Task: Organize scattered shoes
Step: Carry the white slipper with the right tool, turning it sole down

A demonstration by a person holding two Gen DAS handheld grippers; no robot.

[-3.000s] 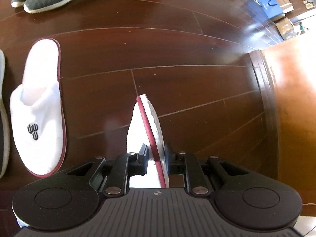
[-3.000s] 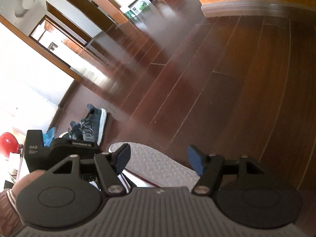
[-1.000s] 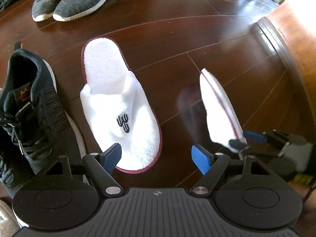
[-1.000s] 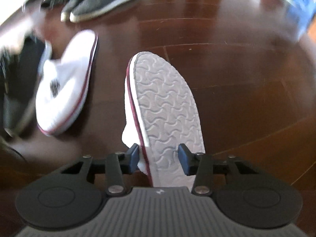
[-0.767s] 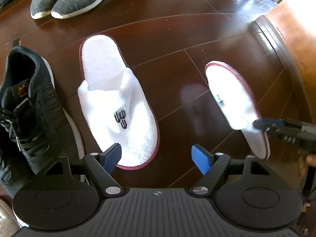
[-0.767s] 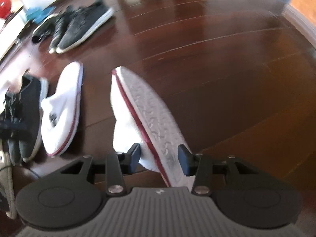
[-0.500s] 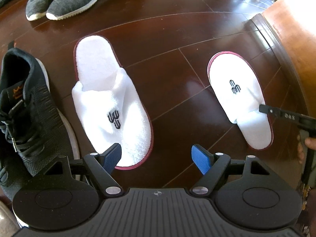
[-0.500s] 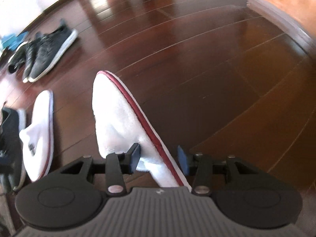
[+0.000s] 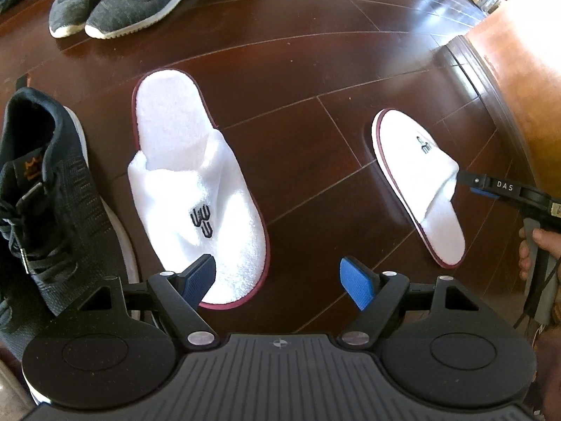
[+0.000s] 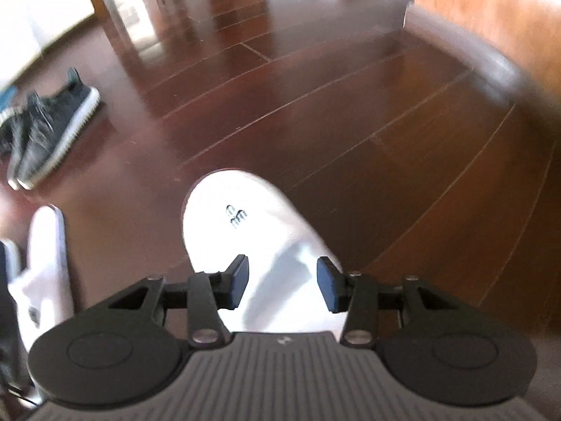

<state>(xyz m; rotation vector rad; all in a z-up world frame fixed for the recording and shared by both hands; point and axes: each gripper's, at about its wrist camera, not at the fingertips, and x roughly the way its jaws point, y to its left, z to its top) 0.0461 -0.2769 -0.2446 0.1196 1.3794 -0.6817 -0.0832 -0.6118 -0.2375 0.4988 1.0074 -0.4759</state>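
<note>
Slipper (image 10: 245,231) now sole-down, between parted right tongs (image 10: 282,282).

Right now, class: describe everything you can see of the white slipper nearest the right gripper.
The white slipper looks like soft terry cloth, edged in dark red, with a small dark logo on its upper. It lies sole-down on the dark wooden floor, apart from its mate. The right gripper is open, its fingers straddling it.

slipper (image 9: 196,189) between sneaker (image 9: 42,203), second slipper (image 9: 417,182)
</note>
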